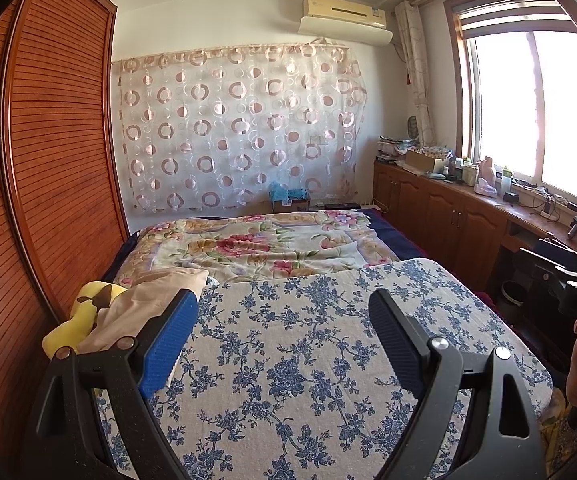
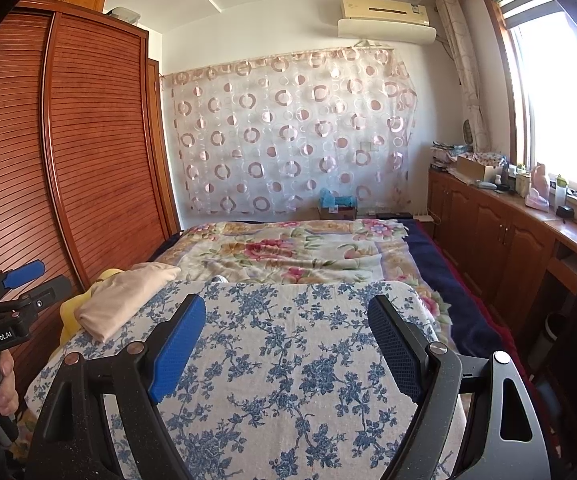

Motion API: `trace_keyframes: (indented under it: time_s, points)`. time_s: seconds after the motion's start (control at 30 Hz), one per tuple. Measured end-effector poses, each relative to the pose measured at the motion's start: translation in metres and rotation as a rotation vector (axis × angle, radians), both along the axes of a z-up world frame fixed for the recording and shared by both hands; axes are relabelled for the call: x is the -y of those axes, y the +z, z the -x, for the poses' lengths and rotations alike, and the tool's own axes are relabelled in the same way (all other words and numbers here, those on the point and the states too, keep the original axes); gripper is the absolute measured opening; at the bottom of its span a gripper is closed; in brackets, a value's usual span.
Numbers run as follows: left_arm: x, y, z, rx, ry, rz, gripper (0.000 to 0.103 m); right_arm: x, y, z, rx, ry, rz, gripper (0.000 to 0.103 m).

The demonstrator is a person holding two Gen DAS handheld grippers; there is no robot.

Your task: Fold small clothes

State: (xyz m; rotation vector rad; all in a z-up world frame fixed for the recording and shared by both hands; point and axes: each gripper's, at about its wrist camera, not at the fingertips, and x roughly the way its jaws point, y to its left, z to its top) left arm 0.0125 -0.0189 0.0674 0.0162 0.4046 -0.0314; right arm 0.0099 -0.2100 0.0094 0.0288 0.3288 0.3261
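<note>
At the board's left edge, folded beige garment (image 2: 124,300) lies flat; both grippers' fingers spread, empty.

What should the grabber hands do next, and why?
Probably the left gripper should swing toward the beige garment lying folded at the left edge of the blue-flowered board. Both grippers are open and hold nothing, the right gripper hovers over bare board, and the beige piece with the yellow cloth beside it are the only small clothes in sight.
</note>
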Motion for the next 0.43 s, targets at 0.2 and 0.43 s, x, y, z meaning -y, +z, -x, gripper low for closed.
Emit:
trace_keyframes:
  time_s: [0.2,0.43]
  points:
    - [0.0002,-0.0003,-0.0001,-0.001,0.001,0.0,0.088,0.0006,-0.0001,0.0,0.001,0.0,0.001,0.085]
    - [0.0005,-0.0003,0.0,-0.002,0.001,0.0,0.088,0.0016,-0.0002,0.0002,0.002,0.001,-0.001,0.085]
